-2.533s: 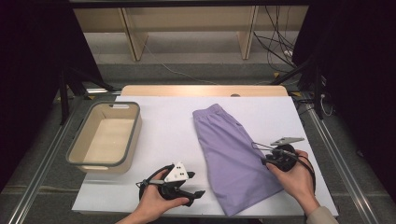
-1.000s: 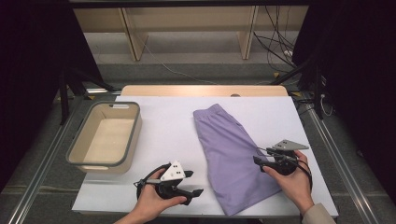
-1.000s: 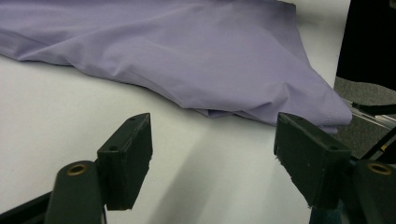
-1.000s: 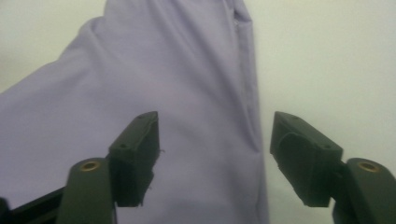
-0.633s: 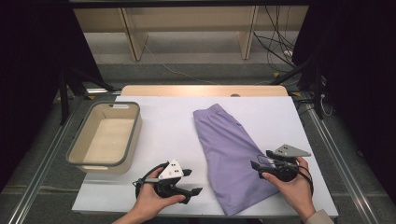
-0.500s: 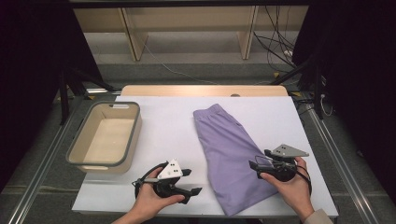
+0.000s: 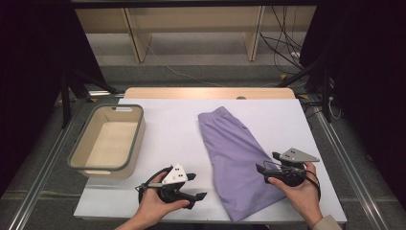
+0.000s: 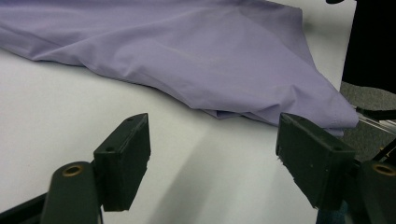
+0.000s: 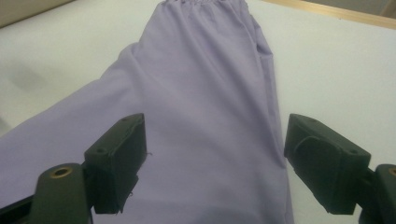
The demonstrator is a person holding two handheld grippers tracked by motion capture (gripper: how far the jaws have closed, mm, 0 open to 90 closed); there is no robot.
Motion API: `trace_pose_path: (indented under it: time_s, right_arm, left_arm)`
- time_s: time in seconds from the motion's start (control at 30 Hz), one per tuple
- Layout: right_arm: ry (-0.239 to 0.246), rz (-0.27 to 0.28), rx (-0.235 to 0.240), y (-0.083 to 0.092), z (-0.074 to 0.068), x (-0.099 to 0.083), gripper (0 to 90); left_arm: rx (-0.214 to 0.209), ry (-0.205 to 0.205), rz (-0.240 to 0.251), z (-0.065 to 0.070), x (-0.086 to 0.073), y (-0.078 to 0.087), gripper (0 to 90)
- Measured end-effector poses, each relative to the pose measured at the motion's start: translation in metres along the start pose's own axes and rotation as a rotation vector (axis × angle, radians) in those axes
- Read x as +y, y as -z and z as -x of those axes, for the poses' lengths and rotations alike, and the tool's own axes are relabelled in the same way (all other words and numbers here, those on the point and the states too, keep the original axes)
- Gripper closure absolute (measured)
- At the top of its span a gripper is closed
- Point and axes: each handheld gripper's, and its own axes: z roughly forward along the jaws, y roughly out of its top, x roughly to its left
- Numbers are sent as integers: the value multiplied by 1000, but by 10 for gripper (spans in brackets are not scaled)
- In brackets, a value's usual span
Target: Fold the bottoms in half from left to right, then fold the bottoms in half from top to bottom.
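A purple garment (image 7: 237, 153) lies flat and folded lengthwise on the white table (image 7: 172, 124), its elastic waistband at the far end. My right gripper (image 7: 266, 161) hovers at the garment's right edge near its lower end, pointing left. Its jaws have just been opening and stand open; in the right gripper view the cloth (image 9: 210, 93) lies under them, unpinched. My left gripper (image 7: 197, 186) rests near the front edge, open, aimed at the garment's near corner (image 8: 289, 107), with bare table between its jaws.
A beige bin with a grey rim (image 7: 139, 139) stands empty at the left of the table. A wooden strip (image 7: 206, 92) runs along the far edge. Metal rails flank the table, and cables lie on the floor behind.
The right gripper has shifted slightly left over the garment's edge and its jaws have widened. The left gripper and the garment stay put.
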Motion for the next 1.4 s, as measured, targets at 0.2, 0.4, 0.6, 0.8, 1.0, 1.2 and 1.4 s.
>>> trace_pose_path:
  time_s: [0.2,0.4,0.6,0.8,1.0,1.2,1.4]
  right_arm:
    - [8,1,-3,0,0,0,221]
    - [5,1,-13,0,2,1,222]
    - [-9,-22,-60,2,9,4,240]
    - [-57,-112,-97,4,20,-1,261]
    - [-77,-189,-111,1,23,-6,269]
    - [-88,-227,-114,0,23,-8,271]
    - [-104,-273,-113,-3,25,-12,292]
  left_arm:
    - [5,4,6,-1,0,0,262]
    - [-1,3,-1,-1,0,-1,264]
    - [-9,24,-7,0,-1,-5,275]
    - [-30,39,-34,7,7,-18,279]
    - [-53,74,-69,15,16,-38,247]
    - [-8,107,-121,14,21,-58,205]
    - [57,111,-143,15,20,-69,239]
